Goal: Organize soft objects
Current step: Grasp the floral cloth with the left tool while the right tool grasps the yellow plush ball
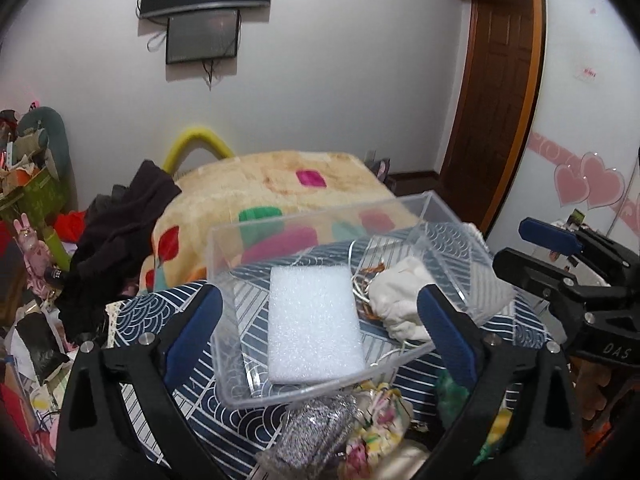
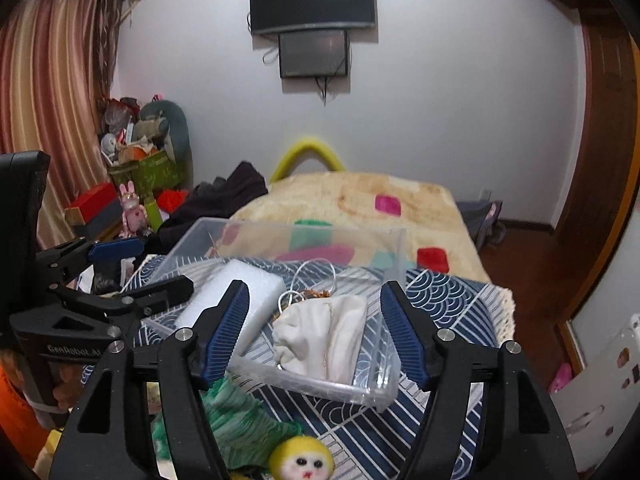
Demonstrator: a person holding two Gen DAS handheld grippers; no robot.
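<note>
A clear plastic box (image 1: 224,256) (image 2: 376,392) sits on a navy patterned cloth (image 1: 160,312) (image 2: 448,304). Inside it lie a white foam block (image 1: 314,324) (image 2: 236,284) and a white drawstring pouch (image 1: 400,296) (image 2: 324,336). My left gripper (image 1: 320,328) is open and empty, its fingers either side of the box. My right gripper (image 2: 316,320) is open and empty, hovering over the pouch. In front of the box lie a silver glittery item (image 1: 316,432), a floral fabric piece (image 1: 380,416), a green fabric item (image 2: 236,416) and a yellow plush face (image 2: 300,460).
Behind the cloth, a beige blanket (image 1: 280,176) (image 2: 360,196) with coloured patches covers the bed. Dark clothes (image 1: 120,232) (image 2: 224,196) lie at its left. Cluttered boxes and toys (image 2: 136,168) stand at the far left. A wooden door (image 1: 492,92) is at the right.
</note>
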